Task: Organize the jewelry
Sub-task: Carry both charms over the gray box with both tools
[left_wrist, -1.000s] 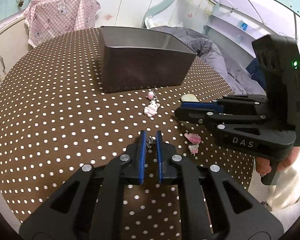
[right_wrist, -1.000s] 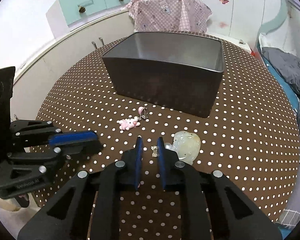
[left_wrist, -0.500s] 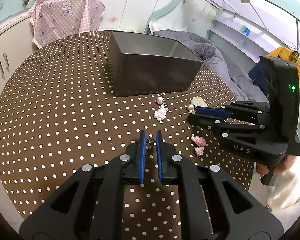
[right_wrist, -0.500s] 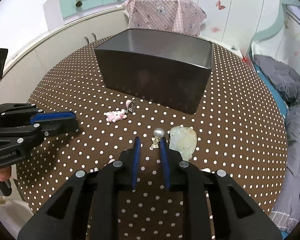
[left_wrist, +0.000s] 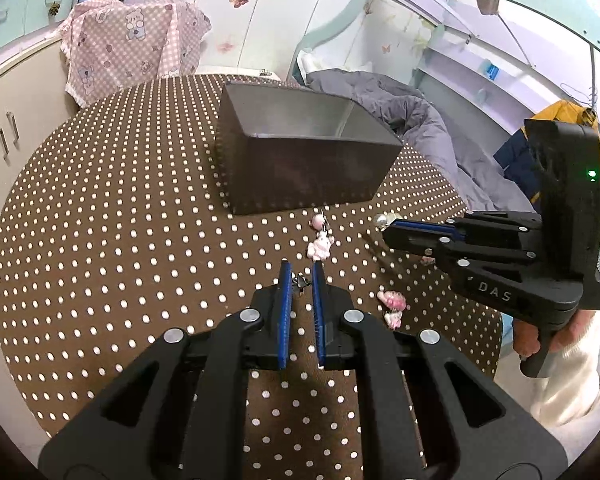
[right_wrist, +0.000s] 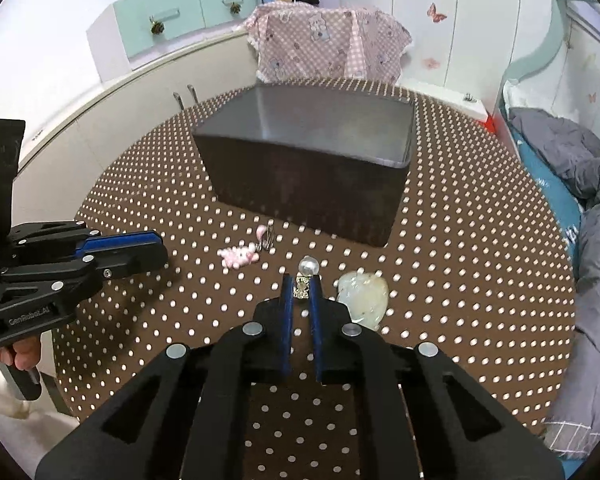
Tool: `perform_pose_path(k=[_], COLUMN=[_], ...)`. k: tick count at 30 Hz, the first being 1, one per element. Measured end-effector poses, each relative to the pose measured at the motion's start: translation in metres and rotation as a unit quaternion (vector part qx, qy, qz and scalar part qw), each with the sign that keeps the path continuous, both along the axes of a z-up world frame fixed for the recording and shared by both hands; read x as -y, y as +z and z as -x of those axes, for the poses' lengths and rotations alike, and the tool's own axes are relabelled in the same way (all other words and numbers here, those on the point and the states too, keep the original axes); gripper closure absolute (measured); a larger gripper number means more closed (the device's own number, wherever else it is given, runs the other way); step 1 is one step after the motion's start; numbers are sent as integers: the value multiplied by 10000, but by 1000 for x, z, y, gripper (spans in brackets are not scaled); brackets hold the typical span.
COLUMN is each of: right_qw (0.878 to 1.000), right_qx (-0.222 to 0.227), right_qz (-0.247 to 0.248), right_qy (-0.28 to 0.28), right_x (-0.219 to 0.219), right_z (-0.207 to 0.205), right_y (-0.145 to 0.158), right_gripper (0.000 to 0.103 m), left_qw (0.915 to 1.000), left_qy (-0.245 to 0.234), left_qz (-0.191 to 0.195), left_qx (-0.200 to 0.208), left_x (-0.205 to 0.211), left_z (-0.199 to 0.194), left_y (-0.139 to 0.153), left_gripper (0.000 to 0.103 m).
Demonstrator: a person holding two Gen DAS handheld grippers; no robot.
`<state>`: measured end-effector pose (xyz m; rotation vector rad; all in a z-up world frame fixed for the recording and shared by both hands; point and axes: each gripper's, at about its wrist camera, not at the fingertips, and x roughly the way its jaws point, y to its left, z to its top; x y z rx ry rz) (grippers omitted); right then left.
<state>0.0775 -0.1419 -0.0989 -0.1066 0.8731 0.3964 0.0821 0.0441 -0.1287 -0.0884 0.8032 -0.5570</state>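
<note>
Two pieces gripped, none boxed: left gripper (left_wrist: 300,276) clamps a small metal clasp (left_wrist: 300,280), right gripper (right_wrist: 300,286) a pearl earring (right_wrist: 308,270). Beyond, pink charms (left_wrist: 320,246) and jade pendant (right_wrist: 364,296) lie loose; dark box (left_wrist: 300,160) looks empty, floor partly hidden.

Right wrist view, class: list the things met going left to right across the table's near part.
Black left gripper with blue pads → pink bear charm → pearl earring in the right gripper → pale green jade pendant.
</note>
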Motion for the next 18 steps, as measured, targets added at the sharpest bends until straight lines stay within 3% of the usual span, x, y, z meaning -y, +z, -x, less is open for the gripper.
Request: perform_pose_path(k=[18], right_qw=[9968], right_qx=[744], right_qz=[-216], right_qy=[-207], right_x=[13], right_z=[-24], right_y=[55], right_gripper=[96], left_qw=[9976], left_qy=[-25], left_qz=[109], left_qx=[687], left_x=[16], left_z=[-37], left_y=[51], left_gripper=[93])
